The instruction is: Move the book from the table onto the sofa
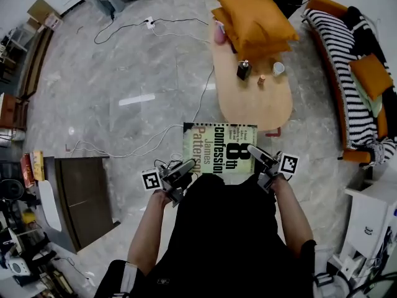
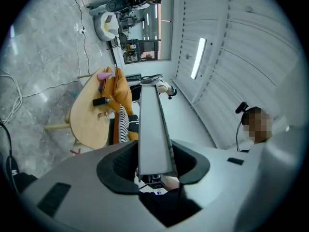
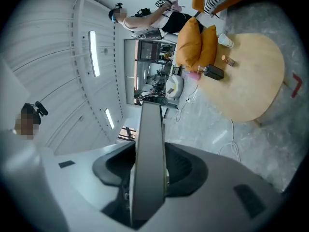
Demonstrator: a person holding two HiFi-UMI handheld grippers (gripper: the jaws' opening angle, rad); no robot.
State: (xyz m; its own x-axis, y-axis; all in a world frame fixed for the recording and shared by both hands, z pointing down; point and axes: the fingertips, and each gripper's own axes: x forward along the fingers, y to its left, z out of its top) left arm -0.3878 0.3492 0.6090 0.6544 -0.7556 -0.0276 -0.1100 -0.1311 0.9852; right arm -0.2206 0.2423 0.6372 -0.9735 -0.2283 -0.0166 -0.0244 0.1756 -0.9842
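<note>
The book [image 1: 220,148], with a pale green cover and large black title print, hangs flat in the air in front of the person, above the floor just short of the table. My left gripper [image 1: 188,164] is shut on its near left edge and my right gripper [image 1: 253,149] on its near right edge. In the left gripper view the book [image 2: 153,129] runs edge-on between the jaws, with the pads [image 2: 126,166] against it. The right gripper view shows the book [image 3: 149,149] clamped the same way. The striped sofa [image 1: 347,73] with an orange frame stands at the far right.
The oval wooden table [image 1: 260,107] ahead carries orange cushions [image 1: 251,20], a small black object [image 1: 243,70] and a white cup [image 1: 278,69]. White cables [image 1: 142,141] trail over the grey floor. A dark cabinet [image 1: 84,197] stands left, white furniture [image 1: 372,216] right.
</note>
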